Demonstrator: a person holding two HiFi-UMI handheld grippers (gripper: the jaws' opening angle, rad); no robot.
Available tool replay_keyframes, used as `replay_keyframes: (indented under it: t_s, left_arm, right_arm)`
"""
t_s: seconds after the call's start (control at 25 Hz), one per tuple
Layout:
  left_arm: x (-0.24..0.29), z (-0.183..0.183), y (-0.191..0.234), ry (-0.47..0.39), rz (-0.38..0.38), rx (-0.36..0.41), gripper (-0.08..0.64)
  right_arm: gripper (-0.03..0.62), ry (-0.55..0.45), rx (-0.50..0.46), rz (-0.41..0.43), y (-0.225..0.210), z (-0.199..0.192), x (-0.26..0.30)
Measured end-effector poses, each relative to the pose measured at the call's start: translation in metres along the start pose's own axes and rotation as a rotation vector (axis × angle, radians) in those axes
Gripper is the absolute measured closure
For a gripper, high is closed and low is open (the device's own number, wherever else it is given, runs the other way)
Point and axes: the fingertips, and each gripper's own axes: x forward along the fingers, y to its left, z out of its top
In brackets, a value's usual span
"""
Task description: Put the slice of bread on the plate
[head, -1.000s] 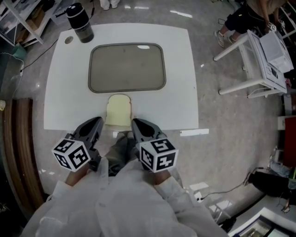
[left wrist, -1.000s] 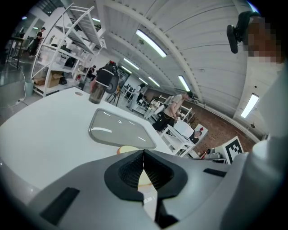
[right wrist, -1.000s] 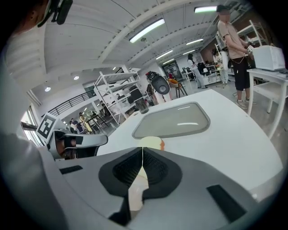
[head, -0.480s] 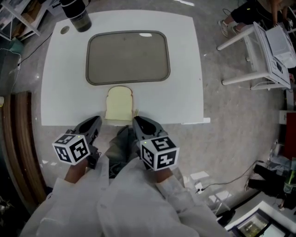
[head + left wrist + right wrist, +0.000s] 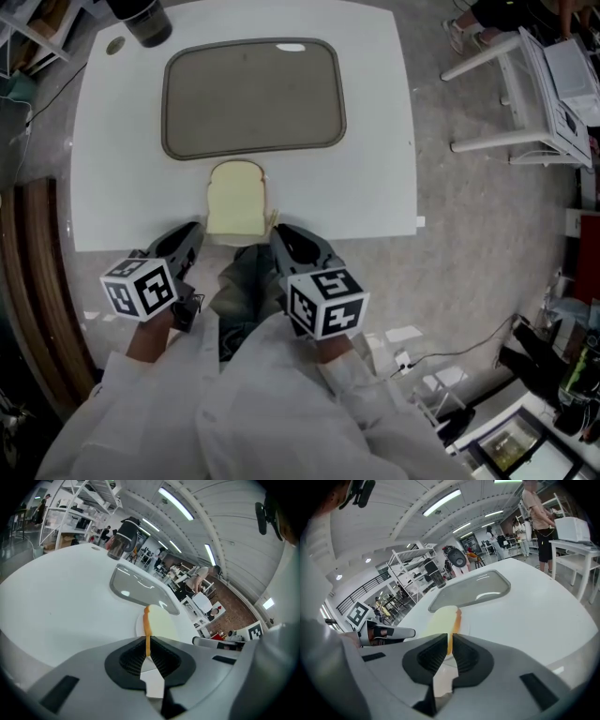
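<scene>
A slice of bread (image 5: pixel 234 199) lies flat near the front edge of the white table (image 5: pixel 375 141). Just behind it rests a grey rounded-rectangle plate (image 5: pixel 253 97), which is bare. My left gripper (image 5: pixel 194 230) hovers at the bread's near left corner and my right gripper (image 5: pixel 278 232) at its near right corner. Both have their jaws pressed together with nothing in them. In the left gripper view the bread (image 5: pixel 157 623) shows beyond the shut left gripper (image 5: pixel 146 641). The right gripper view likewise has the bread (image 5: pixel 443 618) ahead of the shut right gripper (image 5: pixel 451 641).
A black tumbler (image 5: pixel 141 19) stands at the table's far left corner beside a small round hole (image 5: pixel 114 44). A white side table (image 5: pixel 525 94) stands on the floor to the right. A dark wooden bench (image 5: pixel 37 281) runs along the left.
The head view has shifted, so the table sits higher in the frame. The bread stays in place on the table, and both grippers stay shut at the table's front edge.
</scene>
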Motion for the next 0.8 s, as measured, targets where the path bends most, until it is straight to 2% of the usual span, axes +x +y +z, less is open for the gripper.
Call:
replay_keyframes:
  t_s: [0.12,0.24,0.52,0.8]
  left_arm:
    - [0.005,-0.004,0.007,0.020,0.014,-0.012,0.548]
    - [0.002,-0.008,0.009,0.023,0.015,-0.034,0.546]
    - [0.009,-0.009,0.013,0.032,-0.022,-0.093,0.494]
    - [0.013,-0.010,0.018,0.052,-0.024,-0.085,0.488]
  right_arm:
    - [0.573,-0.013,0.034,-0.004,-0.004,-0.002,0.002]
    - [0.517,-0.010,0.065,-0.004,-0.002,-0.009,0.001]
    - [0.515,-0.005,0.099,-0.038,-0.015,-0.013,0.010]
    - [0.515,0.014,0.125,-0.069,-0.023,-0.019,0.016]
